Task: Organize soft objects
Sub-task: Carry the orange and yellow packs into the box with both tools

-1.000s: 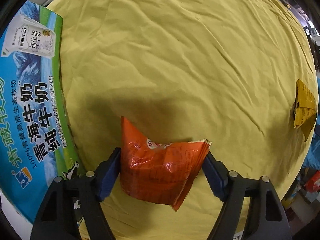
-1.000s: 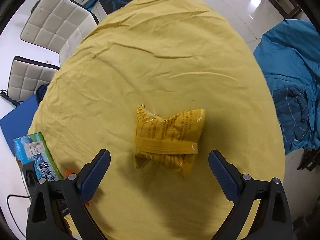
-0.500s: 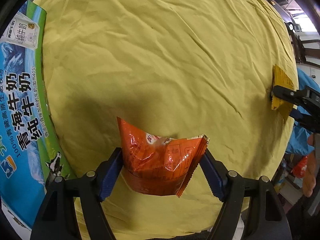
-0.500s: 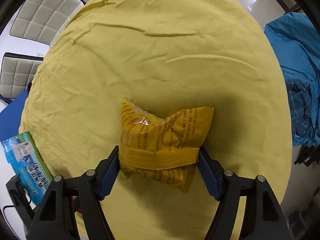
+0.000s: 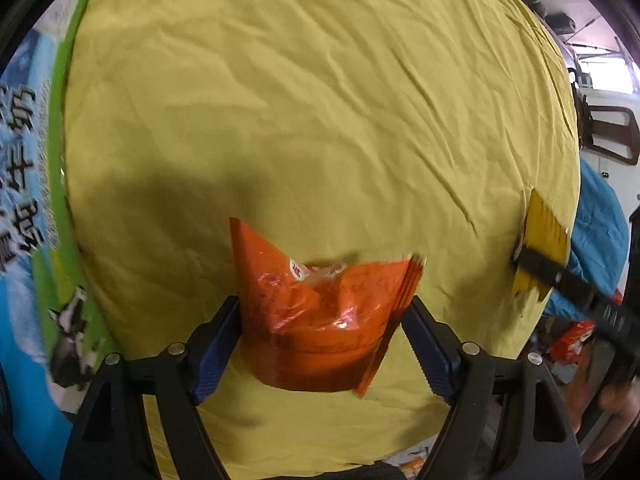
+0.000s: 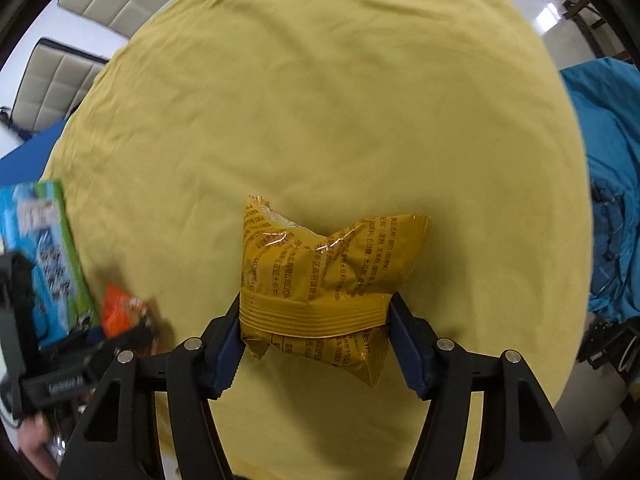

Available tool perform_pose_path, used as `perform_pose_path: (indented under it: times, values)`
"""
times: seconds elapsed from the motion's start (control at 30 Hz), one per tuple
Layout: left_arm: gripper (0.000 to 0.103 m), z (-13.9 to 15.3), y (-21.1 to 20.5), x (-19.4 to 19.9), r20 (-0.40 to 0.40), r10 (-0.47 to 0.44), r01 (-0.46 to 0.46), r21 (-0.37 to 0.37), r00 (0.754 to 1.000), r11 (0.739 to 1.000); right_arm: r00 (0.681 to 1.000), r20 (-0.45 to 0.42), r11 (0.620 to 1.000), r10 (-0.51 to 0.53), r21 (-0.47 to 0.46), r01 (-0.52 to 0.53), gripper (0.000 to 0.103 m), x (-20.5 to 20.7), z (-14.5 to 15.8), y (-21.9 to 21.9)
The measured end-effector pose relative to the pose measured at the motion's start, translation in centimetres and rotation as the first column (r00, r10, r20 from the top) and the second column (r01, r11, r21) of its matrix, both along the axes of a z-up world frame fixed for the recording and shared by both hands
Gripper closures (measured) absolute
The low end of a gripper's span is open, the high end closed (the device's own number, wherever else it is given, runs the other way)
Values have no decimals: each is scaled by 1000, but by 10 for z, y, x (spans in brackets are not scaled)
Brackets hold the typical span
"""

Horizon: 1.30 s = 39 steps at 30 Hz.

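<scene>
Both bags have been lifted a little and carried sideways since the earlier pictures, and the right tool, wide open before, is now closed on the yellow bag (image 6: 320, 280).

A big round surface is covered by a wrinkled yellow cloth (image 5: 320, 100). It fills most of both views. A blue and green milk box (image 5: 36, 208) is seen at the left edge of the surface, blurred in the left view. In the right view the same box is seen far left, near the surface edge. A blue cloth (image 6: 608, 184) is heaped past the right edge of the surface. White padded chairs (image 6: 60, 80) are seen behind the surface at the top left.

The yellow bag is squeezed at its sealed lower band by the two blue pads of the right tool (image 6: 316, 328). Its puffy top sticks up past the pads, and its shadow is cast on the cloth around it.

The orange bag (image 5: 320, 312) is squeezed between the pads of the left tool (image 5: 322, 340), so that tool is closed on it too. The bag is crumpled, with one corner pointing up at the left.

In the left view, the yellow bag is seen small at the right edge, held by the other tool.
</scene>
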<state>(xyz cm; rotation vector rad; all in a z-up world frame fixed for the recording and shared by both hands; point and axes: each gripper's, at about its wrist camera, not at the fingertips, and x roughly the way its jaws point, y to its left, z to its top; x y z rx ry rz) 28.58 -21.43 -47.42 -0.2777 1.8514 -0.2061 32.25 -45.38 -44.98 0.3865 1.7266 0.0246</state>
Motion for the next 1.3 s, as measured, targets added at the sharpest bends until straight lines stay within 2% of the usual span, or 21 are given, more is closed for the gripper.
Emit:
perform_pose_path:
  times: [0.13, 0.27, 0.57, 0.6, 0.63, 0.67, 0.73, 0.87, 1.03, 1.23, 1.3]
  values:
    - [24, 2, 1, -13, 26, -9, 9, 2, 1000, 1000, 999, 10, 999, 34, -20, -34, 36, -13, 0, 14]
    - [24, 2, -9, -26, 39, -63, 61, 46, 997, 997, 999, -1, 999, 37, -13, -37, 36, -21, -5, 24]
    - [24, 0, -8, -30, 64, -24, 20, 63, 998, 998, 999, 6, 999, 39, -22, -39, 36, -31, -5, 28]
    - [25, 0, -9, -31, 77, -29, 24, 73, 997, 997, 999, 4, 999, 42, -26, -42, 36, -30, -6, 27]
    - [34, 1, -12, -31, 89, -35, 28, 85, 995, 996, 999, 2, 999, 46, -29, -46, 36, -31, -5, 22]
    - [41, 3, -15, -34, 106, -54, 43, 111, 993, 993, 999, 2, 998, 49, -33, -49, 36, -31, -6, 25]
    - [43, 5, -26, -34, 117, -87, 71, 134, 989, 988, 998, 4, 997, 58, -43, -58, 36, -34, -6, 28]
    - [45, 12, -45, -47, 159, -173, 139, 206, 972, 969, 997, 11, 996, 73, -58, -72, 37, -33, -7, 45]
    - [45, 25, -56, -74, 204, -215, 160, 254, 955, 954, 996, 32, 994, 89, -74, -86, 38, -35, -4, 57]
    - [45, 59, -64, -88, 276, -226, 156, 255, 934, 954, 991, 78, 991, 107, -91, -100, 39, -43, 9, 76]
    - [45, 73, -61, -89, 304, -226, 150, 252, 925, 956, 989, 96, 990, 114, -93, -105, 39, -50, 20, 67]
